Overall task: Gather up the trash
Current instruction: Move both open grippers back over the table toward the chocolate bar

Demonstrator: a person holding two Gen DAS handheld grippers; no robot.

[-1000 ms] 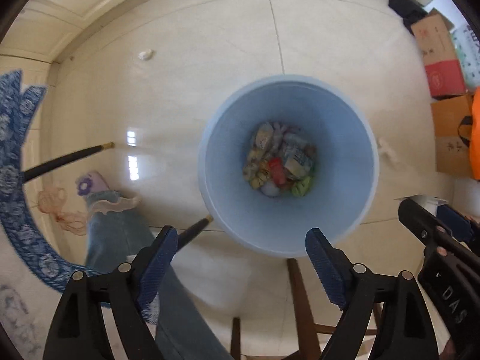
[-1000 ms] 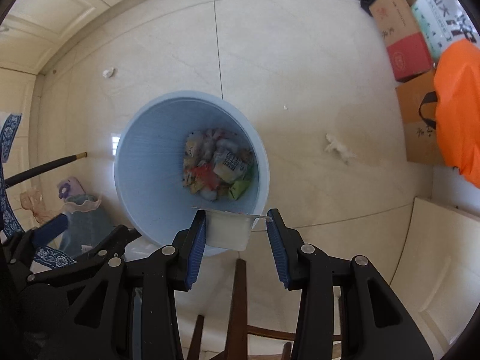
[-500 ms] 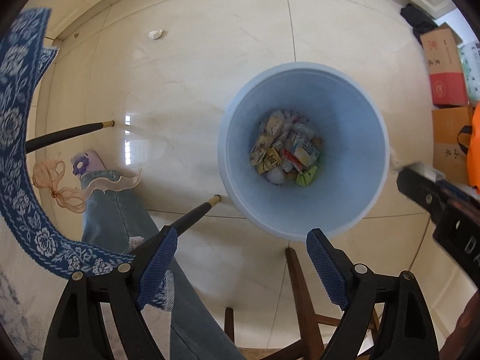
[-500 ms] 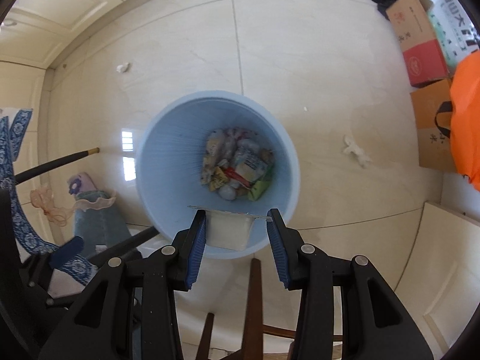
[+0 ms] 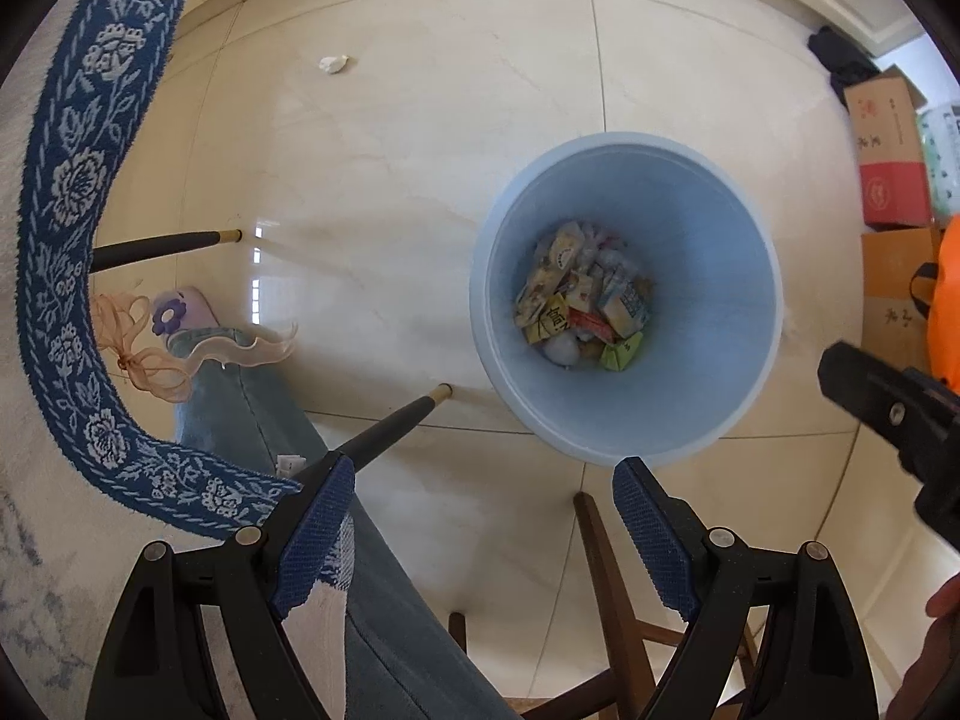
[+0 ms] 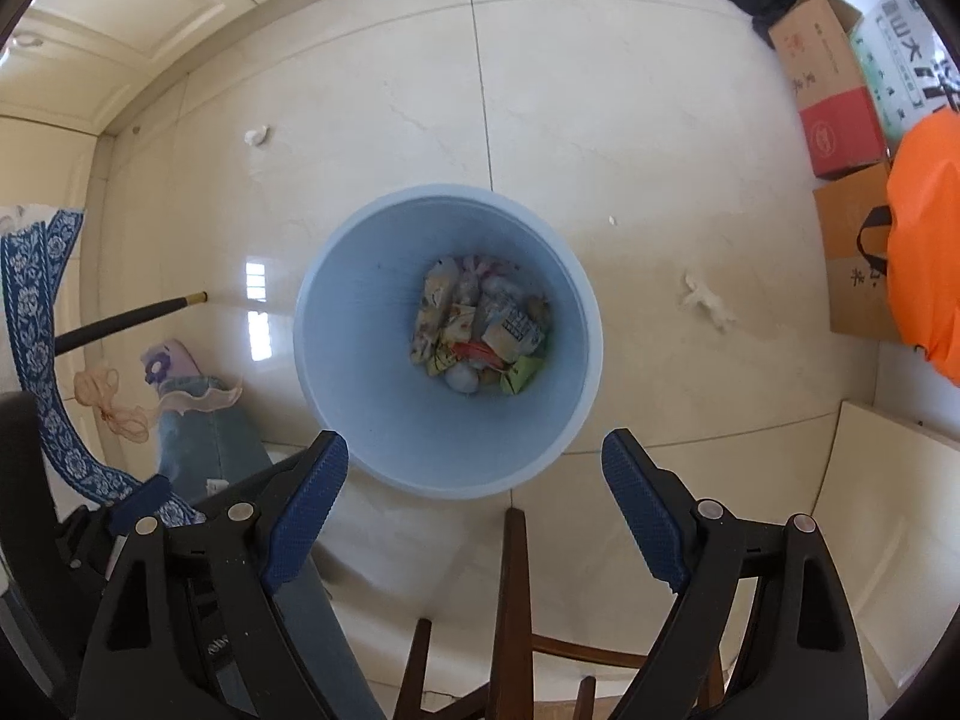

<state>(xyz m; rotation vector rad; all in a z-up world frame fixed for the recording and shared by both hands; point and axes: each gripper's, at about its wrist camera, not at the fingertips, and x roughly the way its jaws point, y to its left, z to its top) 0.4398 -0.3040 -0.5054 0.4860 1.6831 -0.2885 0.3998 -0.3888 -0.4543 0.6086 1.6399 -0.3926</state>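
floor (image 6: 600,120): tile | on it: blue bin (image 6: 372,420), paper scraps (image 6: 705,300), boxes (image 6: 852,264)

Chinese print on cardboard boxes (image 6: 831,78), wrappers in bin (image 6: 447,336), seemingly illegible

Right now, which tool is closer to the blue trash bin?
Right. The right tool hangs open almost straight above the blue trash bin, nothing between its pads. The left tool hangs open off to the bin's side.
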